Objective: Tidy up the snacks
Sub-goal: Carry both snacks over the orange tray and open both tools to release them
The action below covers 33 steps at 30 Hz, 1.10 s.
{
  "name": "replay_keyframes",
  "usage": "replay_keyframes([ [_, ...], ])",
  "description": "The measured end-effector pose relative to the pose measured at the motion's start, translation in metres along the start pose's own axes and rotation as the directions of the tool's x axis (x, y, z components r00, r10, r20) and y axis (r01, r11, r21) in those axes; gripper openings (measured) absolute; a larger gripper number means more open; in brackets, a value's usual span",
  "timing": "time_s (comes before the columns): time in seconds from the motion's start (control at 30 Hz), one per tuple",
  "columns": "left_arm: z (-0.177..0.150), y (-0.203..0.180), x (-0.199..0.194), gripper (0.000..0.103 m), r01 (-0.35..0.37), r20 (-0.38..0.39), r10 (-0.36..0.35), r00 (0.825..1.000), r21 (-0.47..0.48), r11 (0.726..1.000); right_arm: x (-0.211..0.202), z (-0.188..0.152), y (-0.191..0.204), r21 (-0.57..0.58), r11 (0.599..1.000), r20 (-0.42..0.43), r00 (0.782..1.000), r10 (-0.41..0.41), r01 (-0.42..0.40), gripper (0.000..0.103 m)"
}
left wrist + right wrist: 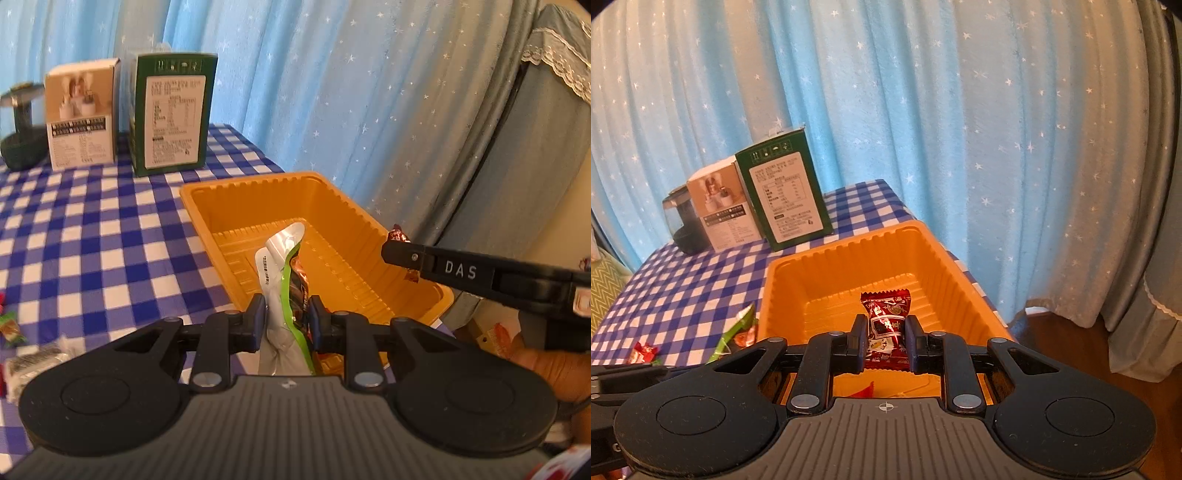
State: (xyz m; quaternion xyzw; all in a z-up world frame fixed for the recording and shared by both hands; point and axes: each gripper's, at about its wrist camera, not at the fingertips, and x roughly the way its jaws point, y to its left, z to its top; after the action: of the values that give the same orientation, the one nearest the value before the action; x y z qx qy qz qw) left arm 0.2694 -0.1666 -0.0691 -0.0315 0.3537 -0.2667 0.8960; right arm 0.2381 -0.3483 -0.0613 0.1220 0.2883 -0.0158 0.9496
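Hovering both loads over orange ribbed plastic tray [783,280]: right gripper [885,341] clamping red foil candy packet [886,325], left gripper [287,321] clamping green-edged silver pouch [280,280], long axes pointing forward; right sitting nearer tray floor, seemingly.

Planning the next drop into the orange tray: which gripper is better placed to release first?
Right, probably. The right gripper holds its red candy packet above the orange tray; the left gripper and green-and-silver packet sit nearer the tray's near rim.
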Motion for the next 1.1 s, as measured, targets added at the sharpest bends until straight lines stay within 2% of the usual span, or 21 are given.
replay_keyframes([
  [0.3, 0.018, -0.01, 0.017, 0.022, 0.029, 0.014, -0.03, 0.999, 0.054, 0.998, 0.012, 0.003, -0.011, 0.038, 0.999, -0.012, 1.0, -0.027, 0.027, 0.022],
  [0.83, 0.026, -0.009, 0.045, 0.023, 0.048, -0.026, -0.047, 0.999, 0.056, 0.997, 0.021, 0.003, -0.012, 0.055, 0.998, -0.028, 0.999, -0.032, 0.033, 0.022],
  [0.93, 0.026, -0.006, 0.045, 0.031, 0.036, -0.023, -0.034, 0.999, 0.058, 0.998, 0.021, 0.002, -0.012, 0.059, 0.998, -0.031, 0.999, -0.024, 0.026, 0.022],
  [1.1, 0.03, 0.008, 0.035, 0.033, 0.001, 0.001, -0.001, 1.0, 0.037, 0.999, 0.022, 0.003, -0.013, 0.079, 0.997, -0.031, 0.999, -0.016, 0.018, 0.022],
])
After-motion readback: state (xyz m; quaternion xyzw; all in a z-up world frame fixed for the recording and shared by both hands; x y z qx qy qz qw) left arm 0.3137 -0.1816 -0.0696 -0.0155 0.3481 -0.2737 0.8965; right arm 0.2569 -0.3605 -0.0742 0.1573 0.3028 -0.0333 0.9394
